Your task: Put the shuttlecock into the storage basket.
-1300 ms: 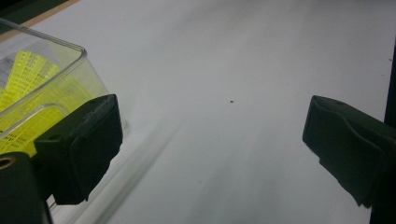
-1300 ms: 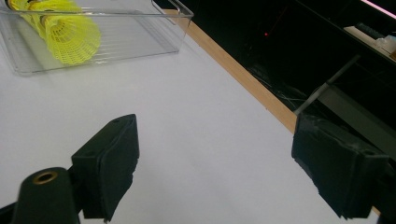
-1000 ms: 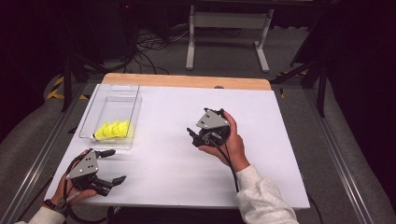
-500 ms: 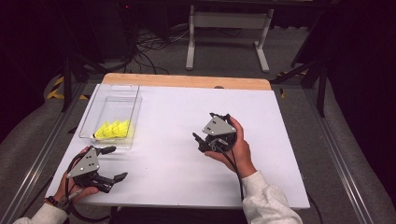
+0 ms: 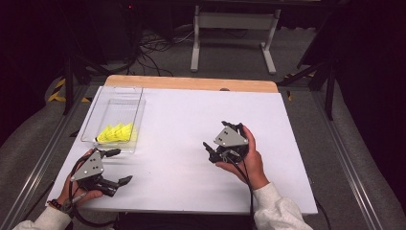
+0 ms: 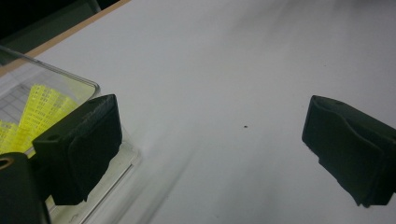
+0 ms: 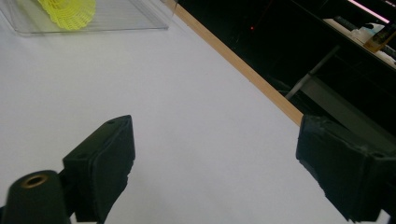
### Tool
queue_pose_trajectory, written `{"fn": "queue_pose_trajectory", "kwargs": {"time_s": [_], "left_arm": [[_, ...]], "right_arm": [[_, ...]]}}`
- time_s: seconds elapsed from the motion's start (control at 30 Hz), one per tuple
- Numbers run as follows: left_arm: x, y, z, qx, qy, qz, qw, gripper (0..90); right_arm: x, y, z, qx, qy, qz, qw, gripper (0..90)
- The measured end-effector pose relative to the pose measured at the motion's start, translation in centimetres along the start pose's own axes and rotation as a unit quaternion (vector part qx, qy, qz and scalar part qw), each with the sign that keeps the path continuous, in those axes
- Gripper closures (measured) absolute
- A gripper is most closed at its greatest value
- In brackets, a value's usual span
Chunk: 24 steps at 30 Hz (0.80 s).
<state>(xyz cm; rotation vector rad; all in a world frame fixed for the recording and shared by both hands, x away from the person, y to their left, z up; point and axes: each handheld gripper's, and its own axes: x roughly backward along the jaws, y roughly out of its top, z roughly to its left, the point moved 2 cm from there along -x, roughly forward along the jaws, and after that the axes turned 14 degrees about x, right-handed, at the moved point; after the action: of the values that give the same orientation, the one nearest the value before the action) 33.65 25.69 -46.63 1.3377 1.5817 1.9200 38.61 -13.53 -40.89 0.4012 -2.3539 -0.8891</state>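
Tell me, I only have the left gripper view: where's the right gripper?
Observer: The right gripper is held over the middle of the white table, nothing between its jaws.
Operator: How full is the clear plastic tray?
Observer: The clear plastic tray holds yellow mesh shuttlecocks bunched at its near end; the far part looks bare.
Operator: And my gripper?
Observer: The left gripper, jaws open, sits just short of the tray's near edge.

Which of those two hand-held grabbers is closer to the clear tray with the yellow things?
The left gripper: it sits just off the clear tray's near corner, while the right gripper is mid-table.
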Motion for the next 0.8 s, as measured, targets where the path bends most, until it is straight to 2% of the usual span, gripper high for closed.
{"fn": "queue_pose_trajectory", "kwargs": {"time_s": [0.23, 0.43, 0.63, 0.8], "left_arm": [[-0.2, 0.1, 0.0, -0.001, 0.002, -0.001, 1.0000, 6.0], [-0.2, 0.2, 0.0, -0.004, 0.004, -0.004, 1.0000, 6.1], [-0.4, 0.2, 0.0, -0.004, 0.006, -0.005, 1.0000, 6.2], [-0.4, 0.3, 0.0, -0.003, 0.008, -0.006, 0.9999, 6.3]], "right_arm": [[0.8, -1.2, 0.9, -0.006, -0.003, -0.004, 1.0000, 10.6], [1.4, -2.1, 1.8, 0.010, -0.008, 0.009, 0.9999, 9.4], [2.2, -3.1, 2.4, 0.009, -0.012, 0.001, 0.9999, 9.4], [2.8, -4.1, 2.7, 0.006, -0.011, 0.010, 0.9999, 8.8]]}}
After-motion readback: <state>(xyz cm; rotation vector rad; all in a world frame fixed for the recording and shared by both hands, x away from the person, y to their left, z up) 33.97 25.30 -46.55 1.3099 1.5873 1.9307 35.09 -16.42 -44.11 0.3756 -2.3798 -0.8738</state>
